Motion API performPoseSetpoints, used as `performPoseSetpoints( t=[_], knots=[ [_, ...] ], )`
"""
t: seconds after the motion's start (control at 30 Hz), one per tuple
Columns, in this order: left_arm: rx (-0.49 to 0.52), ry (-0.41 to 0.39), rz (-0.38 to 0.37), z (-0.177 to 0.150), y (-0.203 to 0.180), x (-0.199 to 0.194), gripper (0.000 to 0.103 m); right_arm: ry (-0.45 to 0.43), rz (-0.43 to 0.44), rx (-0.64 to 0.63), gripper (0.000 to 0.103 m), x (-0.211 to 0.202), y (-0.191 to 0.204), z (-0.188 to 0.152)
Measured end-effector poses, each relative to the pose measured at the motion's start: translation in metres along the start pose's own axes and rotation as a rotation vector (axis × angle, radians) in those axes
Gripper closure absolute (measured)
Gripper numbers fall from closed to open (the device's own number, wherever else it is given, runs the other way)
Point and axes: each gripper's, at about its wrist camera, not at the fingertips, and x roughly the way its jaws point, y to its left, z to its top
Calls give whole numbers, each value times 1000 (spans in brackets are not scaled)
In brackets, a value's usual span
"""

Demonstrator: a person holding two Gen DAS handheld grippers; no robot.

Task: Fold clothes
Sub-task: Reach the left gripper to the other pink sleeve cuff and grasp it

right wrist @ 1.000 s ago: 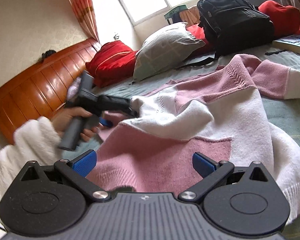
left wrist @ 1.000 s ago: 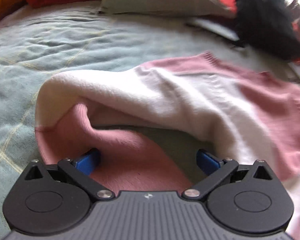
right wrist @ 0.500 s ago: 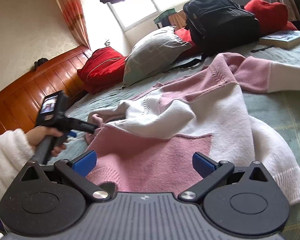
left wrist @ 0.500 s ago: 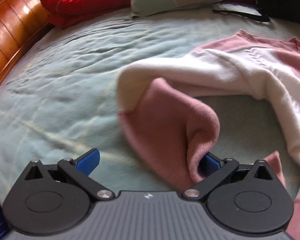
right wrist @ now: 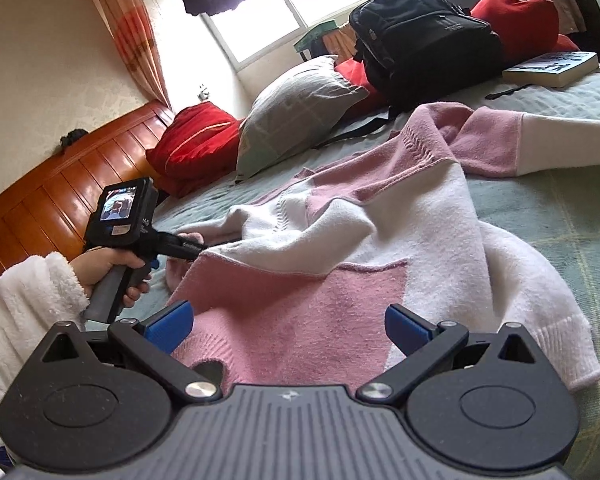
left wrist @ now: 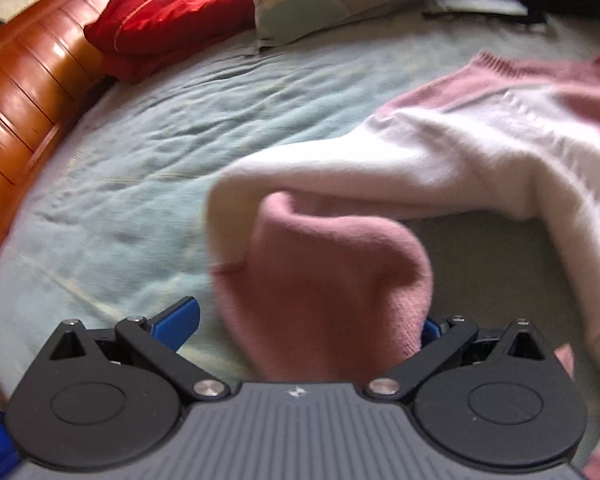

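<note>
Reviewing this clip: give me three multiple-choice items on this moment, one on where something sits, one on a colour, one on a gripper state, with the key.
1. Where is the book?
A. on the bed, right of the black backpack
B. on the grey pillow
C. under the sweater

2. What colours is the sweater?
A. blue and grey
B. pink and white
C. all red

3. How are the right gripper jaws?
A. shut on the sweater
B. shut on nothing
C. open over the sweater's pink hem

Key: 1 A, the book lies on the bedspread beside the backpack; 2 B, pink and white panels show; 3 C, the blue pads stand wide apart.
</note>
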Motion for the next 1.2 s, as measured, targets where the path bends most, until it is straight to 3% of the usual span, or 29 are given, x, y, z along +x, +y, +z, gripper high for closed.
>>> performPoseSetpoints(
  t=[0.17,0.4,0.67,0.9,1.03,1.13,1.2],
  knots=[
    [7,36,110,-6,27,0,0,-6,28,3,0,0,-2,-2],
    [4,61,137,-9,33,8,0,-4,63,9,0,1,-3,1],
    [-45,-6,260,-11,59,8,0,50,150,-76,0,15,25,16],
    [-91,-62,338,-11,81,11,0,78,132,-178,0,23,49,11],
    [-131,-62,303,-13,97,13,1,96,100,-161,0,24,48,8],
    [-132,-61,135,-18,101,14,1,104,91,-127,0,27,44,6],
    [-99,-62,86,-19,95,17,1,110,82,-114,0,30,43,6]
  ],
)
